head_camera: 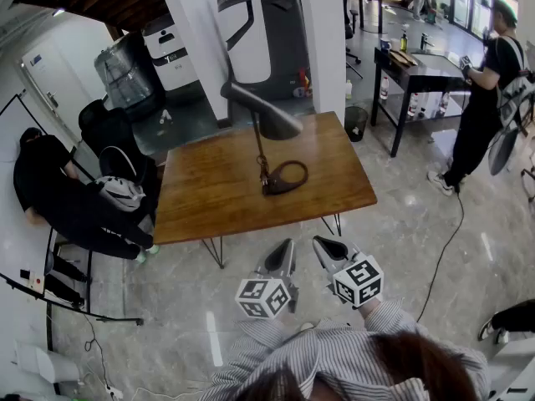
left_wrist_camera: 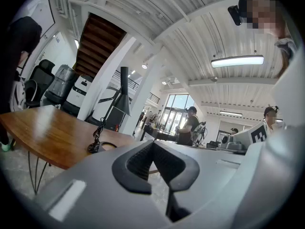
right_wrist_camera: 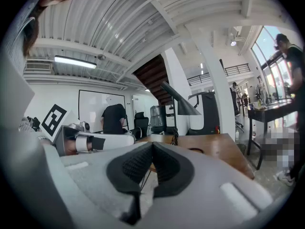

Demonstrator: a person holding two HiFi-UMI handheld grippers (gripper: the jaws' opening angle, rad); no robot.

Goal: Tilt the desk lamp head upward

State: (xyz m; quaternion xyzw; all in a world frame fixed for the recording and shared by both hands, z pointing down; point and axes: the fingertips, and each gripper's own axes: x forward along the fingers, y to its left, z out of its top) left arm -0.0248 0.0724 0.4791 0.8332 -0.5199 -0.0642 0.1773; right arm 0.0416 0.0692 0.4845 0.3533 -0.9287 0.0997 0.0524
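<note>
- Two grippers, the left gripper (head_camera: 286, 245) and the right gripper (head_camera: 321, 242), hang side by side off the six o'clock edge of the counter (head_camera: 209, 199).
- Both pairs of fingers (left_wrist_camera: 138, 163) are pressed together and hold nothing.
- The desk lamp (head_camera: 266, 115) stands mid-counter, at twelve o'clock from the fingers and well apart, with its head facing downward.

My grey left hand-held gripper (head_camera: 286, 245) and grey right hand-held gripper (head_camera: 323, 242) hover together before my striped-shirted chest (head_camera: 334, 356), jaws closed.
</note>
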